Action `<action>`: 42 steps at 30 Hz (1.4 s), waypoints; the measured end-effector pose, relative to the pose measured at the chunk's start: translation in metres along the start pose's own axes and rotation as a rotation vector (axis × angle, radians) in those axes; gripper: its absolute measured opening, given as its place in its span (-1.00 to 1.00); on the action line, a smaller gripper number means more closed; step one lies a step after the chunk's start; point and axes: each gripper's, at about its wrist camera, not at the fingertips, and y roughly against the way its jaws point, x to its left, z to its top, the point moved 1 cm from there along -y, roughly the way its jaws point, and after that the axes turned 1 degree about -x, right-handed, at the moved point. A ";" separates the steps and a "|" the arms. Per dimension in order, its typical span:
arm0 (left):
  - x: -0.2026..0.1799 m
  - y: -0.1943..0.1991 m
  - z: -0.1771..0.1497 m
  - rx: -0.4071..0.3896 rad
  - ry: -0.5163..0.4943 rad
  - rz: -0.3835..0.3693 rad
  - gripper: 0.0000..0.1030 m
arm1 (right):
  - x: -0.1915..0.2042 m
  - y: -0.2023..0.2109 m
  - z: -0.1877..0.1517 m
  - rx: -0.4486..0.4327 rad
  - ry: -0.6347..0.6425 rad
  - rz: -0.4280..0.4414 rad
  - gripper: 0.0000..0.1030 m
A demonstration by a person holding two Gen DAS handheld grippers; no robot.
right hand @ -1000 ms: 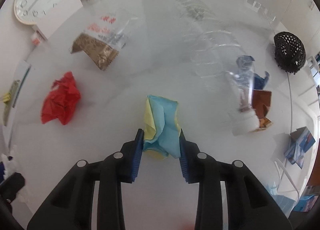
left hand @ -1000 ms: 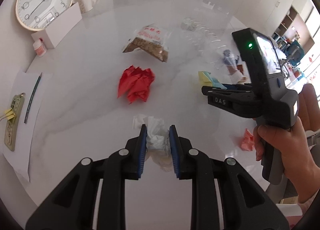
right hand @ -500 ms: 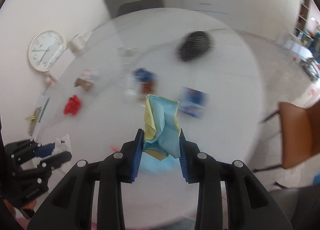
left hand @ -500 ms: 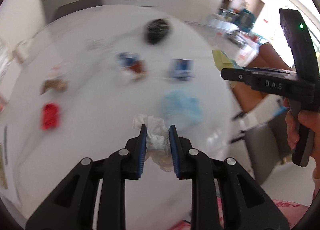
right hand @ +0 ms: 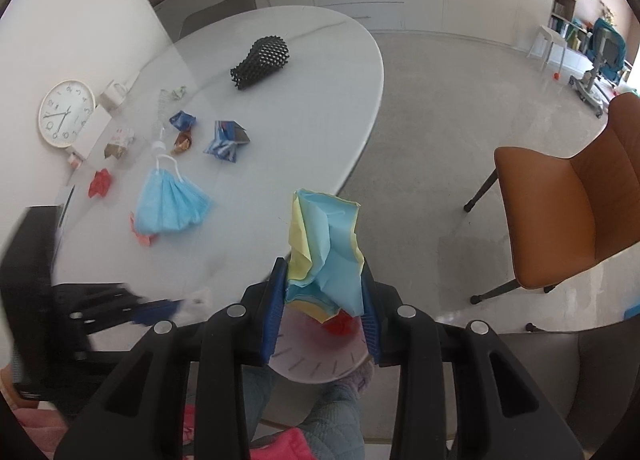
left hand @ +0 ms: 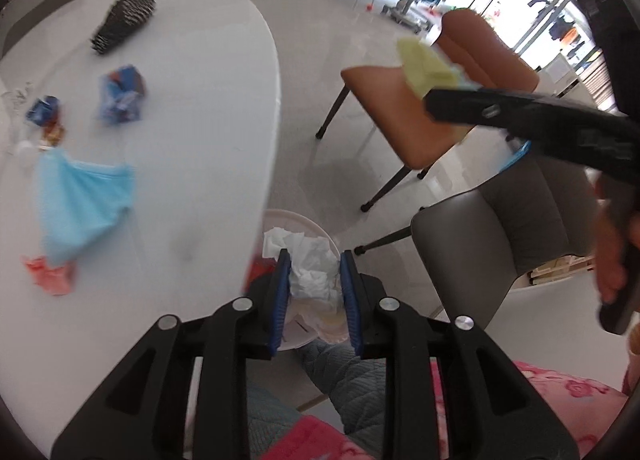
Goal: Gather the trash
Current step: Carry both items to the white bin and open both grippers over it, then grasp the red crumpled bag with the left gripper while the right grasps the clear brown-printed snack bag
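Observation:
My left gripper (left hand: 313, 280) is shut on a crumpled white tissue (left hand: 310, 270), held over a pale pink bin (left hand: 298, 220) on the floor beside the table edge. My right gripper (right hand: 324, 296) is shut on a crumpled blue and yellow paper (right hand: 326, 248), held above the same bin (right hand: 320, 360), which holds a red scrap (right hand: 340, 325). The right gripper also shows in the left wrist view (left hand: 452, 104) at upper right with the paper (left hand: 428, 68).
On the white table (right hand: 280, 148) lie a blue face mask (right hand: 170, 204), red paper (right hand: 100, 182), blue wrappers (right hand: 226, 140), a black mesh object (right hand: 262, 60) and a clock (right hand: 66, 114). An orange chair (right hand: 568, 196) and a grey chair (left hand: 500, 220) stand near the bin.
Both grippers have lifted their loads off the table and swung right and back, past the table edge, to above the bin on the floor.

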 end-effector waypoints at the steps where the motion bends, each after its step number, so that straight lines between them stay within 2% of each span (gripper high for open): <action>1: -0.004 -0.008 0.001 0.011 0.008 0.008 -0.37 | -0.005 0.002 -0.002 0.003 0.008 0.005 -0.31; 3: -0.011 -0.024 0.003 0.029 0.037 0.025 -0.06 | -0.013 0.001 -0.005 0.015 0.029 0.019 -0.31; 6: -0.013 -0.031 0.004 0.030 0.082 0.035 0.25 | -0.020 -0.004 -0.010 0.032 0.046 0.037 -0.31; 10: -0.014 -0.024 0.005 0.020 0.102 0.056 0.39 | -0.022 -0.010 -0.013 0.050 0.052 0.077 -0.31; 13: -0.009 -0.003 0.004 -0.018 0.111 0.116 0.49 | -0.019 -0.015 -0.015 0.065 0.082 0.104 -0.31; 17: 0.012 0.032 -0.001 -0.077 0.158 0.209 0.70 | -0.004 -0.029 -0.021 0.100 0.154 0.133 -0.30; 22: 0.052 0.084 -0.015 -0.134 0.260 0.299 0.81 | 0.024 -0.060 -0.041 0.166 0.259 0.163 -0.27; 24: 0.070 0.102 -0.023 -0.155 0.311 0.331 0.85 | 0.032 -0.073 -0.048 0.195 0.275 0.167 -0.10; 26: 0.085 0.116 -0.029 -0.169 0.349 0.359 0.85 | 0.038 -0.081 -0.051 0.209 0.279 0.150 0.47; 28: 0.102 0.128 -0.034 -0.173 0.382 0.388 0.85 | 0.043 -0.086 -0.050 0.209 0.273 0.132 0.61; 30: 0.117 0.137 -0.038 -0.174 0.404 0.412 0.85 | 0.048 -0.084 -0.043 0.205 0.254 0.138 0.66; 33: 0.138 0.153 -0.042 -0.190 0.431 0.447 0.85 | 0.055 -0.071 -0.025 0.150 0.225 0.137 0.78; 38: 0.179 0.178 -0.047 -0.238 0.483 0.499 0.85 | 0.084 -0.038 0.023 0.018 0.216 0.145 0.95; 42: 0.220 0.192 -0.058 -0.265 0.540 0.540 0.85 | 0.123 -0.019 0.060 -0.079 0.256 0.151 0.95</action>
